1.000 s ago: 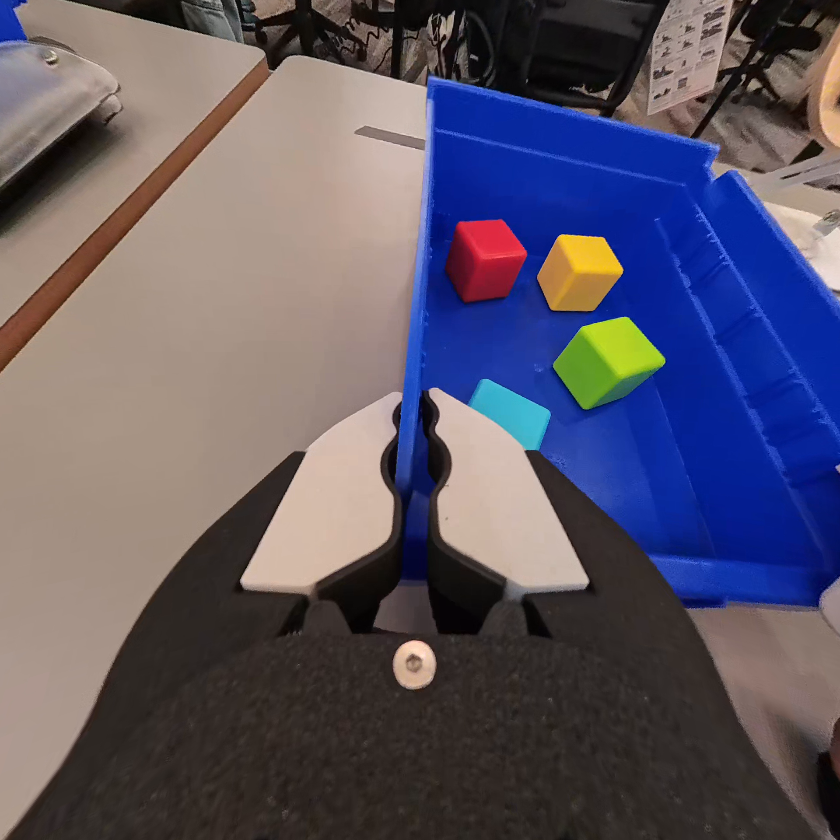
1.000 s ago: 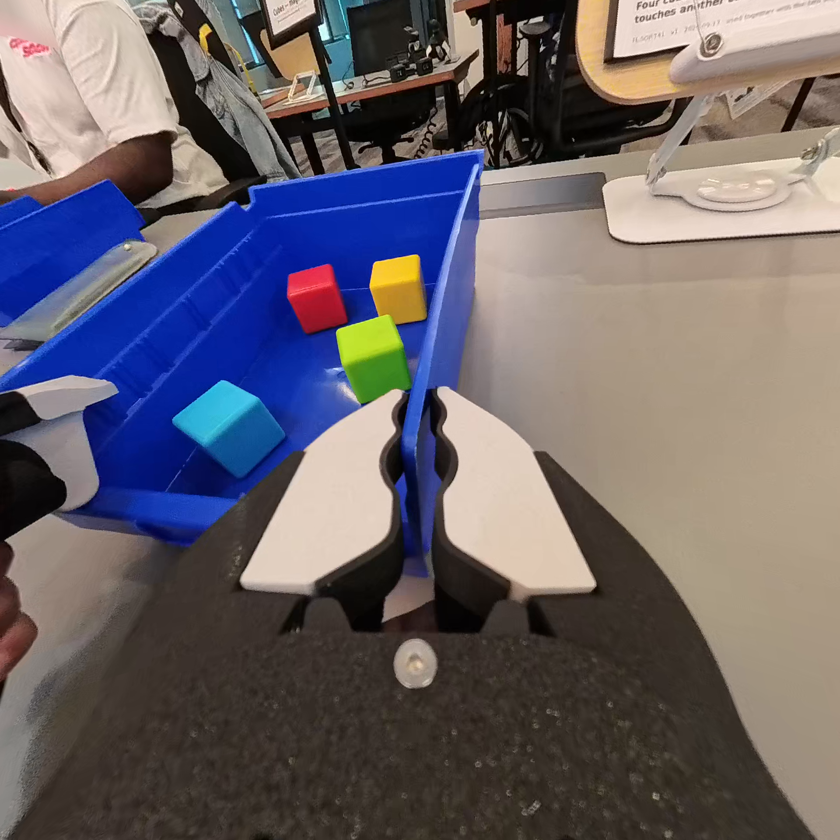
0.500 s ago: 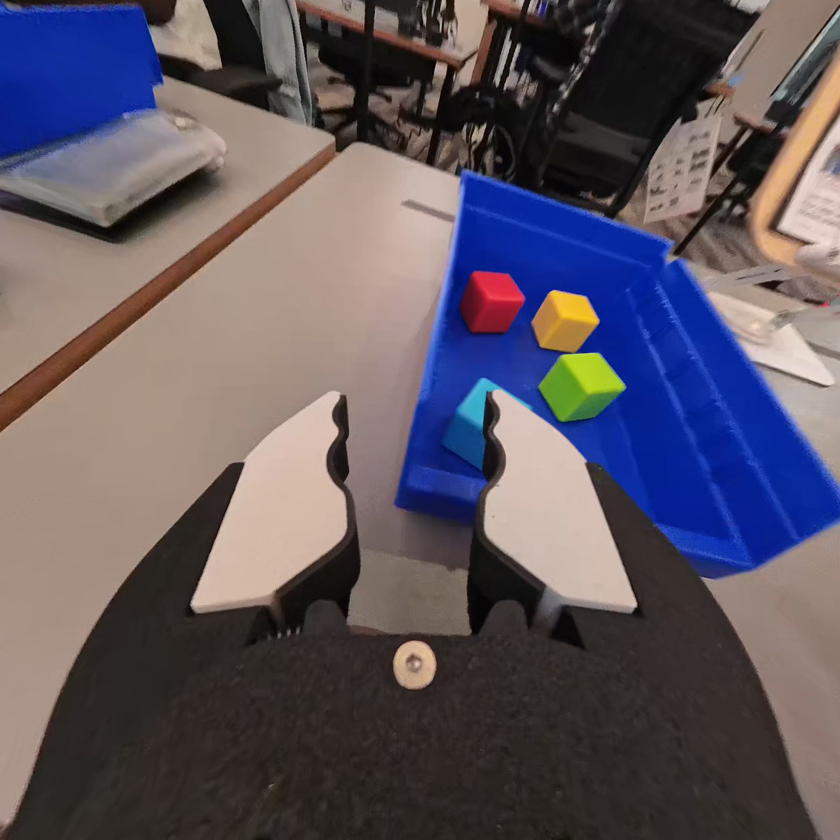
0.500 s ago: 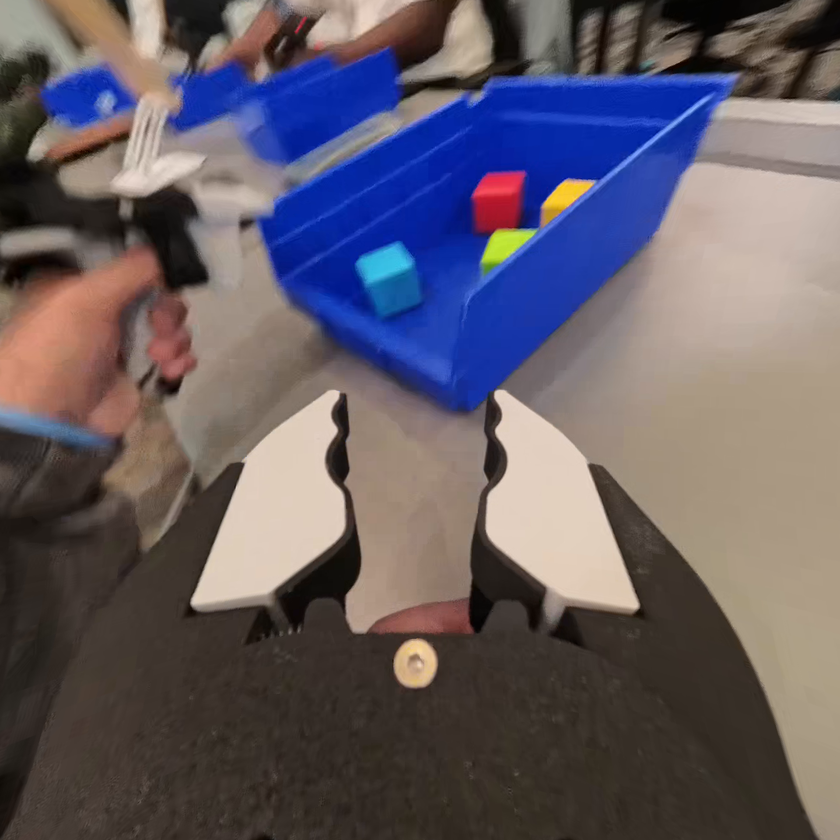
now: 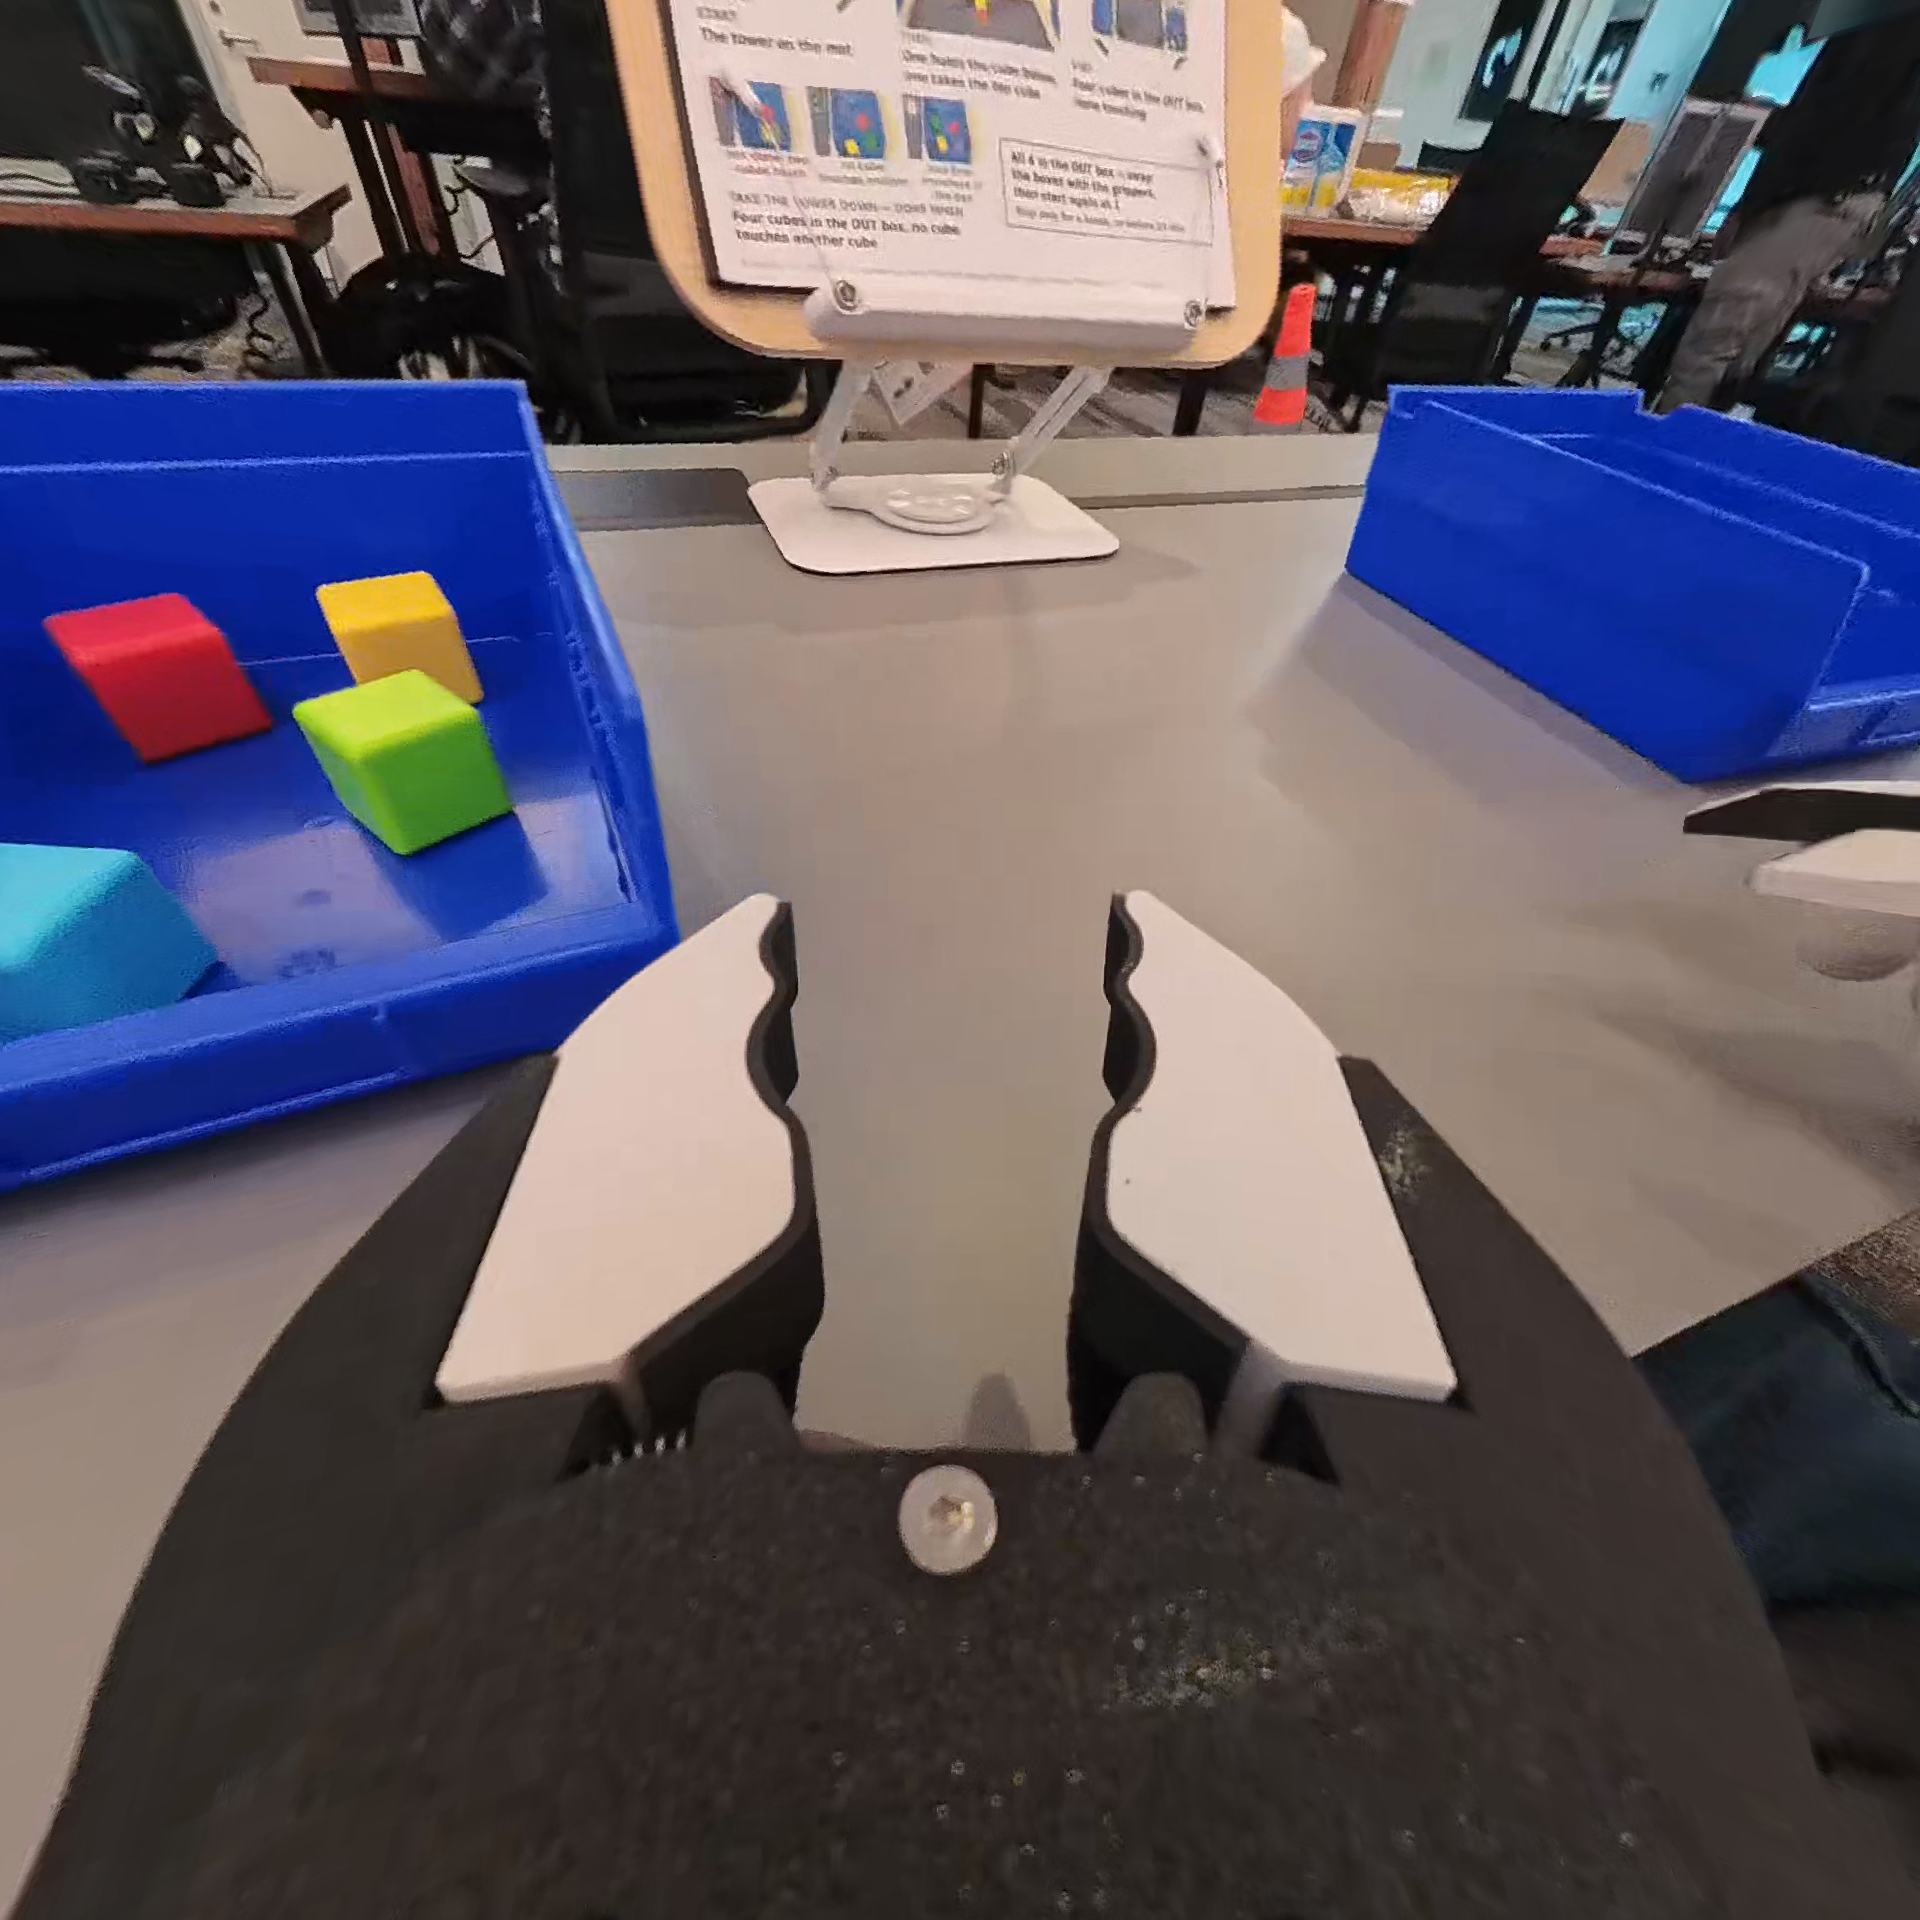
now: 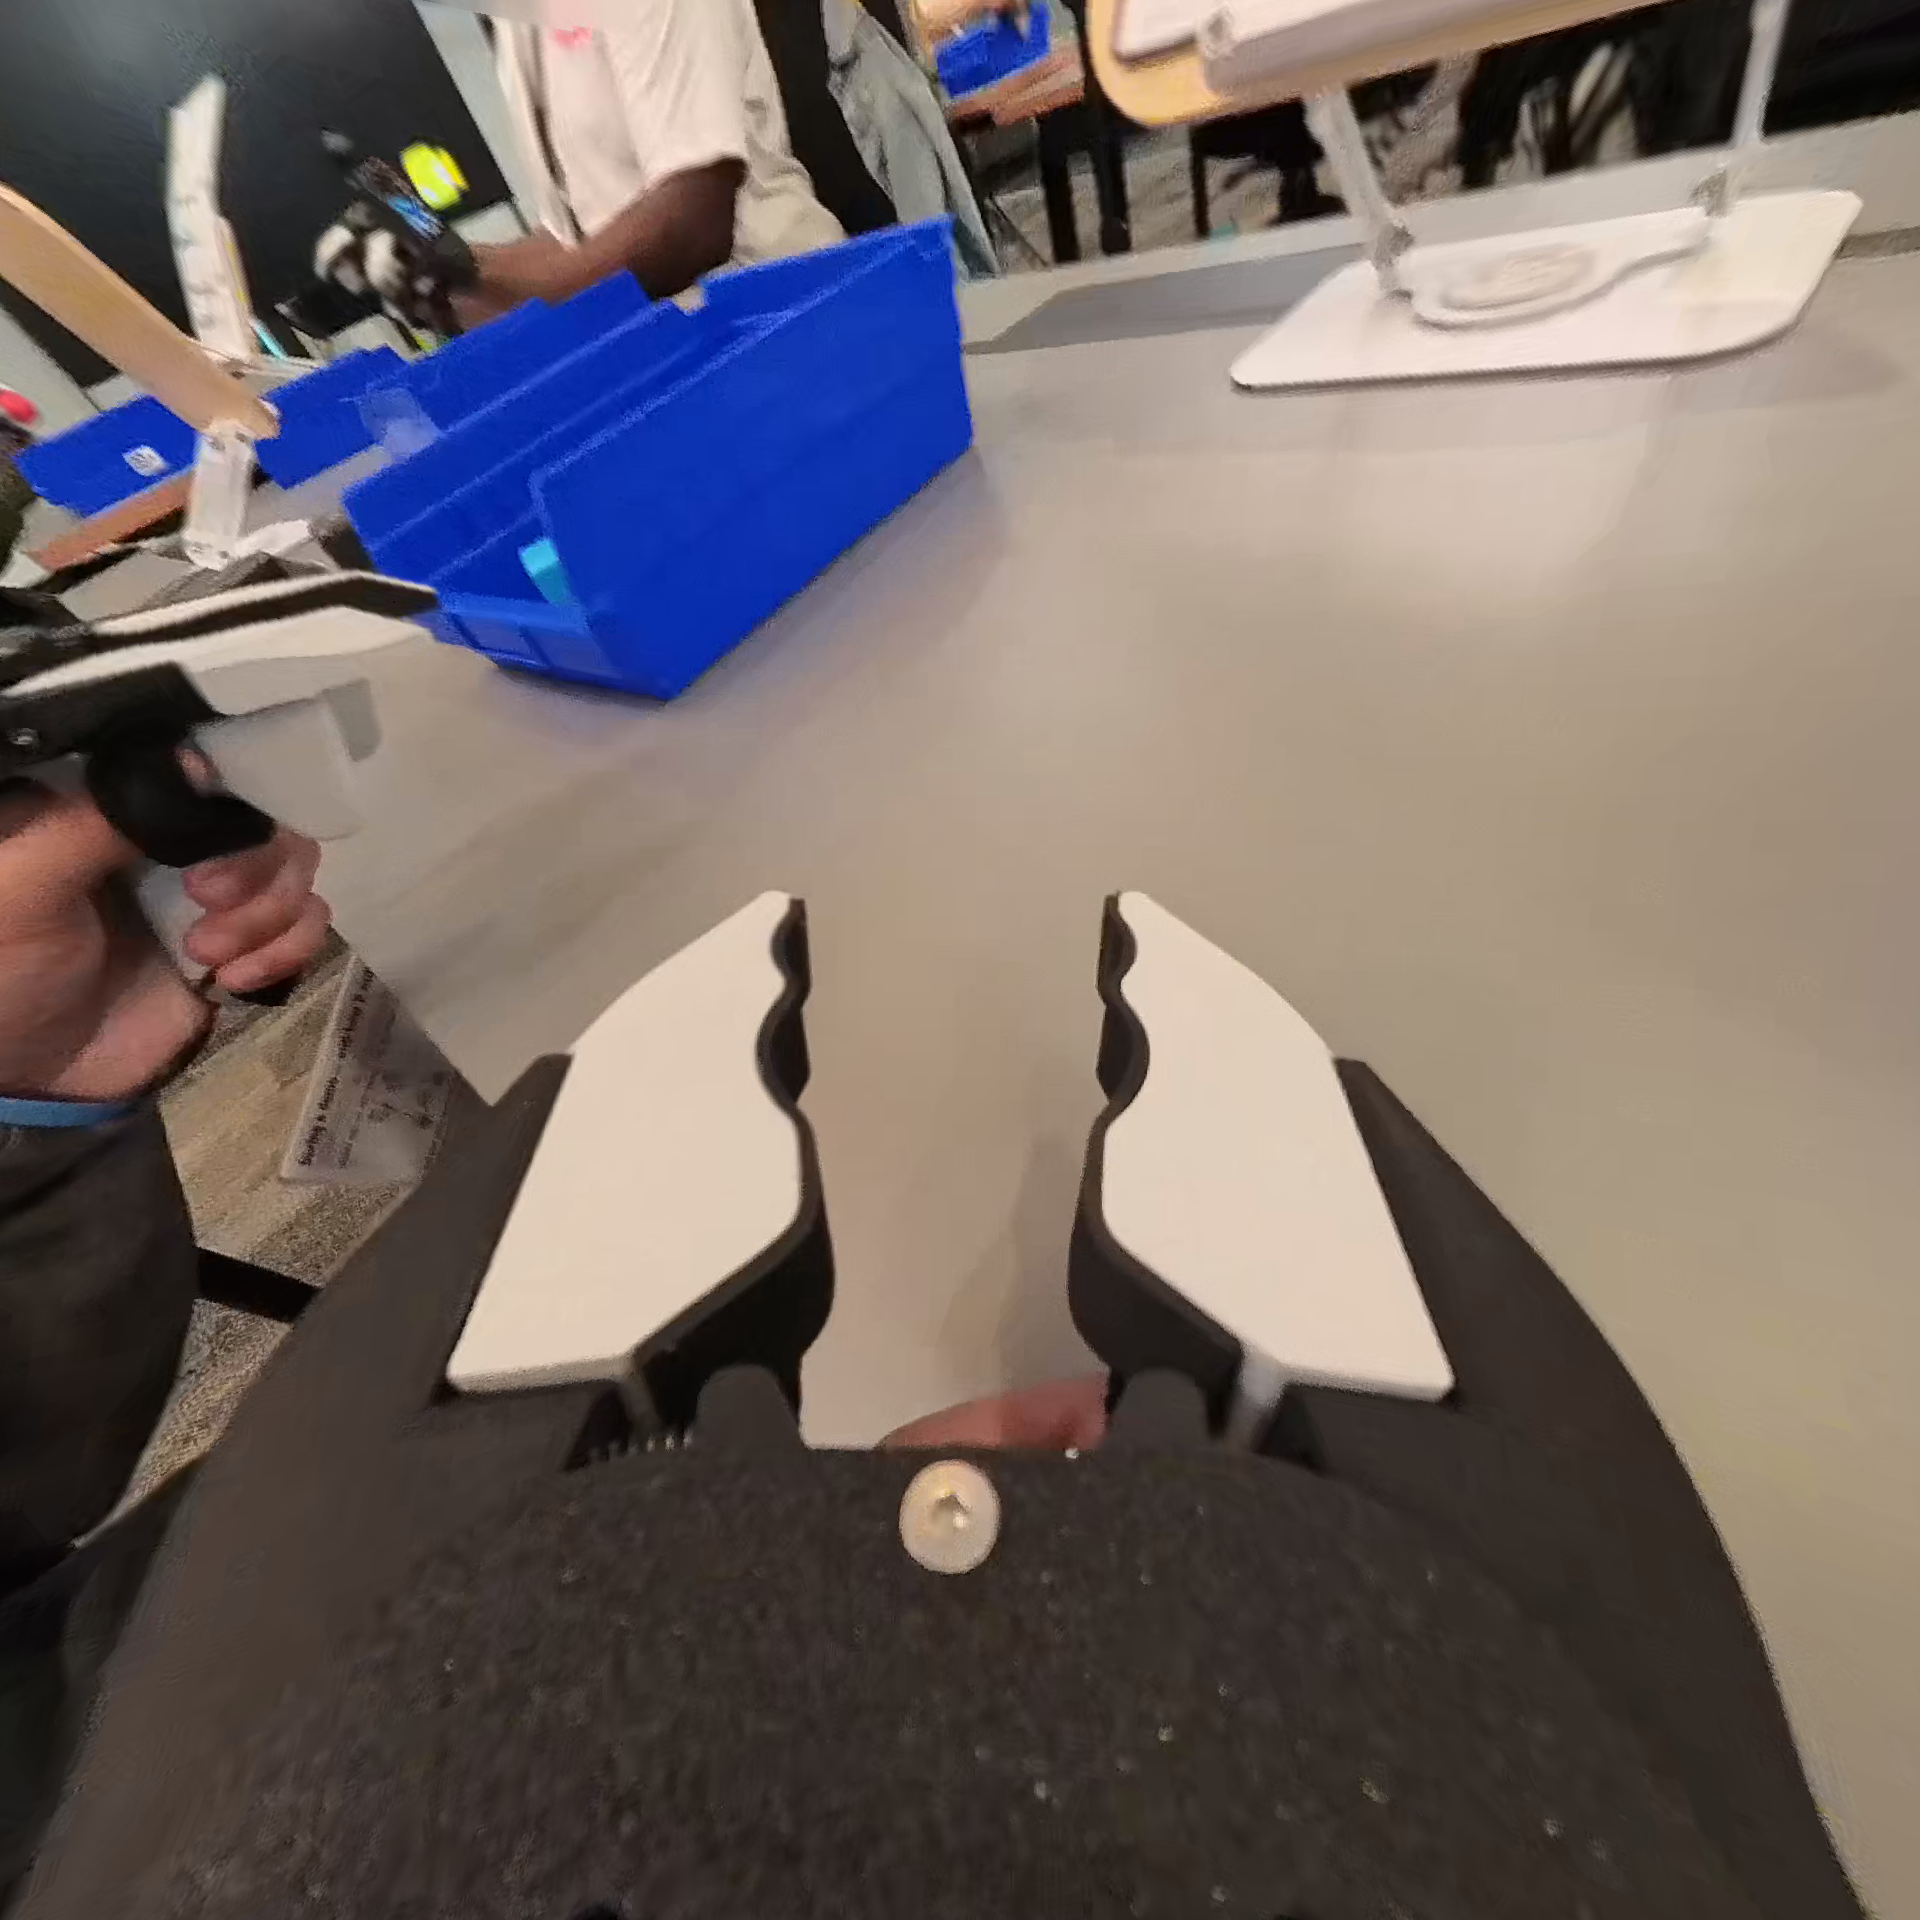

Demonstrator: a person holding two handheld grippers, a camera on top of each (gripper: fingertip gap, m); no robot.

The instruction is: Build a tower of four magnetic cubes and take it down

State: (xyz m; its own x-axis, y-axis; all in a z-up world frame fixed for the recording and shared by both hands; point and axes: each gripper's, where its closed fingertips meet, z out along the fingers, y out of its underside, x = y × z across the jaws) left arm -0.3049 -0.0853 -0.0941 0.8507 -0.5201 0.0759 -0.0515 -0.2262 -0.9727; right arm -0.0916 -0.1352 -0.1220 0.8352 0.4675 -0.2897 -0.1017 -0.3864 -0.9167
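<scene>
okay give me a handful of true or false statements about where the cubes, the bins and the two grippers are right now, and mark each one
1. All four cubes lie in the blue bin. True: red cube, yellow cube, green cube and cyan cube.
2. The left gripper is shut on the green cube. False: it is open and empty, over the grey table.
3. The right gripper is open. True.
4. The cubes are stacked into a tower. False: each sits on the bin floor.
5. A second blue bin stands on the table. True.
</scene>
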